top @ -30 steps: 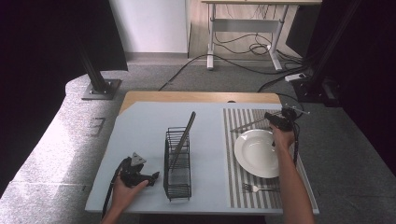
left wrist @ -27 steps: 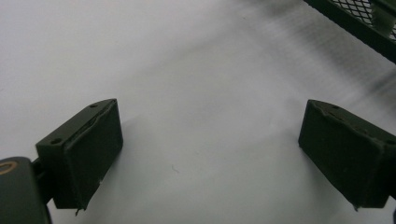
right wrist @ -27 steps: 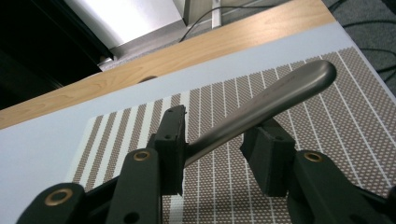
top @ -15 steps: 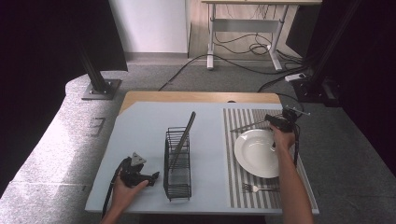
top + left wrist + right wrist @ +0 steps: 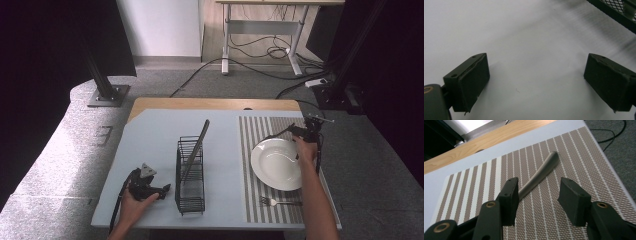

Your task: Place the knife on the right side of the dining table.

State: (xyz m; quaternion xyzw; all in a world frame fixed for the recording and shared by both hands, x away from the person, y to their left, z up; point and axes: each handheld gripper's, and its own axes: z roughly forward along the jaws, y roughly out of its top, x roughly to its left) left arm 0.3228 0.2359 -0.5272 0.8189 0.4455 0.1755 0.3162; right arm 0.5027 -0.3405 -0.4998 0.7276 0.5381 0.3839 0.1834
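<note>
Table [image 5: 150, 135]: pale blue-grey top with a wooden strip along the far edge.

Wire rack [image 5: 190, 175]: black, upright, near the table's middle, slightly toward 7 o'clock. A long flat grey utensil [image 5: 196, 147] stands in it, leaning toward 1 o'clock.

Striped placemat [image 5: 250, 135]: brown and white, on the table's 3 o'clock side. It carries a white plate [image 5: 277, 164], and a fork [image 5: 277, 202] lying at the plate's 6 o'clock, close to the near edge.

Left gripper [image 5: 159, 190]: held low at the table's 7 o'clock corner, just beside the rack; jaws spread wide over bare table, nothing between them.

Right gripper [image 5: 295, 131]: at the plate's 1 o'clock, over the placemat; jaws released, parted. In the right gripper view a metal handle [image 5: 541, 172] lies on the mat, its near end passing behind the left-hand jaw, not gripped.
</note>
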